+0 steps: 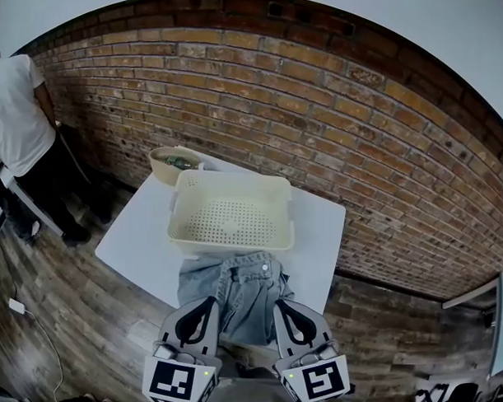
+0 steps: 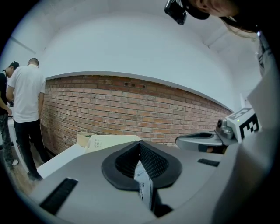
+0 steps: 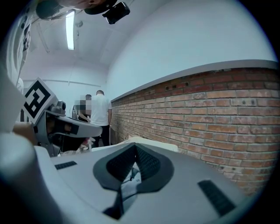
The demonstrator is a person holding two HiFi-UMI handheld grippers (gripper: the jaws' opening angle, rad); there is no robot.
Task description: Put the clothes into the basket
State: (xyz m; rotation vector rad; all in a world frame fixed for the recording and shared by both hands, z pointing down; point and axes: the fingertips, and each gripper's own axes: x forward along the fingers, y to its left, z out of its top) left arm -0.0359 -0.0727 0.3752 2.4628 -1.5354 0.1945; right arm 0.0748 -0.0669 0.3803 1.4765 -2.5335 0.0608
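- Head view: a pair of blue denim jeans (image 1: 238,289) lies crumpled at the near edge of the white counter (image 1: 133,241), part of it hanging over that edge. It sits just in front of the cream perforated plastic basket (image 1: 232,242), which looks empty. A beige bowl (image 1: 172,162) stands behind the basket, by the red brick wall (image 1: 331,111), and a person in a white shirt (image 1: 17,105) stands well off to the left. The left tool (image 1: 210,302) and right tool (image 1: 281,305) sit over the hanging end of the jeans, one at each side.
- Left gripper view: the black ribbed pads (image 2: 120,164) are drawn together, and a pale printed strip (image 2: 142,179) is pinched in the slit. I judge it to be a label or inner face of the jeans.
- Right gripper view: these pads (image 3: 111,168) are also closed, with creased blue-grey cloth (image 3: 129,180) caught between them, so this tool appears to be gripping the denim too.
- Handling: denim is soft and limp but fairly heavy for cloth, and it is neither slippery nor fragile. It will sag between two holds and its loose ends will trail. The thick waistband or a seam gives the firmest bite. A thin label alone could slip or tear, so that side wants more cloth in its grip.
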